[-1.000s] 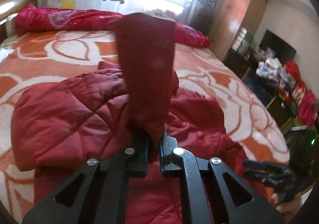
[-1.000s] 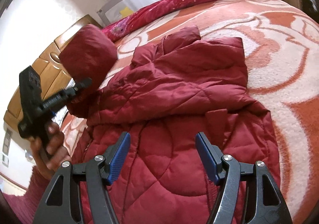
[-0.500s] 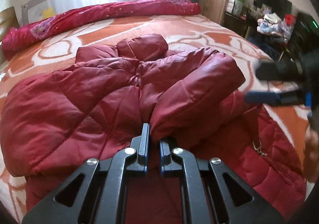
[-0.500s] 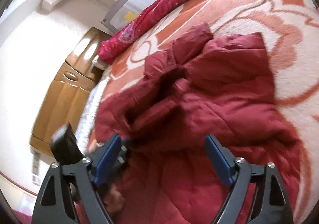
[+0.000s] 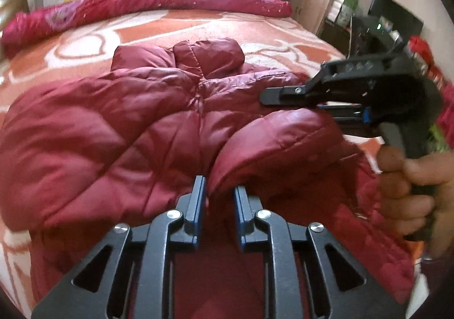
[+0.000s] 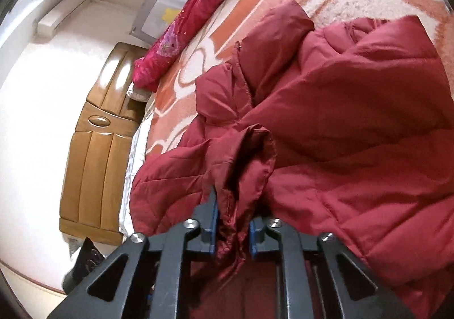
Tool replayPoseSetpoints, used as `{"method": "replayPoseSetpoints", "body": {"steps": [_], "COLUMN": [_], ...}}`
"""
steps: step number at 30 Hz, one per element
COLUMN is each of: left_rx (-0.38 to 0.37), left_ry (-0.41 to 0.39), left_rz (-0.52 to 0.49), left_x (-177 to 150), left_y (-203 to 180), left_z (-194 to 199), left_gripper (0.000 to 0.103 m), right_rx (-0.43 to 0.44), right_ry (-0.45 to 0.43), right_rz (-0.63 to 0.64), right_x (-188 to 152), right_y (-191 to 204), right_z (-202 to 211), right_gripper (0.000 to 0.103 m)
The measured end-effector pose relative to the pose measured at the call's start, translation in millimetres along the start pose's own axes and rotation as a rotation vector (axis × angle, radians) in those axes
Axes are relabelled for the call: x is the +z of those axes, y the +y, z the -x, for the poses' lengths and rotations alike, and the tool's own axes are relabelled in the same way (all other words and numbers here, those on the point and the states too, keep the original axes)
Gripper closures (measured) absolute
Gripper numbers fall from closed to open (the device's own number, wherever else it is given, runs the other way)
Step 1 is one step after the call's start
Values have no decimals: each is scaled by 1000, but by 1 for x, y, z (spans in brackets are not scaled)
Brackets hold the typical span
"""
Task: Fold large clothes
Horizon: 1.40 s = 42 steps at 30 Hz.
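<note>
A dark red quilted jacket [image 5: 119, 126] lies on the bed, its hood [image 5: 207, 55] at the far end and both sleeves folded over the body. My left gripper [image 5: 220, 194] stands slightly open at the cuff of the folded sleeve [image 5: 283, 143], which rests between the jaws without being pinched. My right gripper [image 6: 232, 216] is closed around a bunched cuff [image 6: 249, 154] of the jacket [image 6: 354, 120]. In the left wrist view the right gripper [image 5: 334, 89] hovers over the jacket's right side, held by a hand.
The bed has an orange and white flowered blanket [image 5: 198, 23]. A rolled pink quilt [image 5: 142, 6] lies along the far edge by a grey rail. A wooden headboard [image 6: 96, 148] stands left. A wardrobe and cluttered shelves [image 5: 349, 6] stand right.
My left gripper lowered the raised sleeve onto the jacket's body and opened its jaws. My right gripper moved in from open and closed on a cuff.
</note>
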<state>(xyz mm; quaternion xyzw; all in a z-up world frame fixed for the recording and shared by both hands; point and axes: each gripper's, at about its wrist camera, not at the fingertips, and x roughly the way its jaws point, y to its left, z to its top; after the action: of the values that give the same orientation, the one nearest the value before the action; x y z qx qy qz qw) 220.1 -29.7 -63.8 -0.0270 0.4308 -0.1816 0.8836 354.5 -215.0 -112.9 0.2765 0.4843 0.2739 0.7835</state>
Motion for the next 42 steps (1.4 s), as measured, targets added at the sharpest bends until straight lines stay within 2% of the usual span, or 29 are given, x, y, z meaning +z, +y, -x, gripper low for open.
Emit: {"method": "replayPoseSetpoints", "body": {"steps": [3,7,11,15,18,21,25,30,32,35,36,37,38,39,41,42], "left_rx": [-17,28,75,56,8,22,28,32,33,34,37,40,44,49,66,80], "left_ry": [-38,-116,-130,-82,-19,38,43,53,56,58,59,60,62,64,66,66], "left_rz": [31,130,209,244,253,238,231,226,224,231,229,227,224,220,208,199], "left_x": [1,16,32,35,32,23,16,14,13,12,12,12,12,12,12,12], "left_y": [9,47,87,112,119,118,114,116,117,117,117,116,116,115,112,110], "left_z": [25,57,62,40,16,-8,-12,-18,-23,-29,-29,-29,-29,-30,-31,-31], "left_gripper": [86,86,86,86,86,86,86,86,86,86,86,86,86,86,86,86], "right_rx": [-35,-24,-22,-59,-95,-155,-199,-278,-319,-398,-428,-482,-551,-576,-546,-517], "right_ry": [-14,-47,-76,-86,-68,-53,-51,-65,-77,-97,-111,-141,-203,-264,-351,-355], "right_rz": [58,117,153,151,121,116,108,160,182,192,187,187,203,223,262,286], "right_x": [2,5,10,17,20,19,12,8,6,4,5,4,3,1,-6,-8], "right_y": [13,28,30,15,-7,-26,-47,-52,-50,-45,-43,-37,-25,-12,13,24], "right_z": [9,41,77,95,87,72,60,46,43,45,47,54,66,76,89,88], "right_gripper": [93,94,94,94,94,94,94,93,91,82,74,67,67,67,65,60]}}
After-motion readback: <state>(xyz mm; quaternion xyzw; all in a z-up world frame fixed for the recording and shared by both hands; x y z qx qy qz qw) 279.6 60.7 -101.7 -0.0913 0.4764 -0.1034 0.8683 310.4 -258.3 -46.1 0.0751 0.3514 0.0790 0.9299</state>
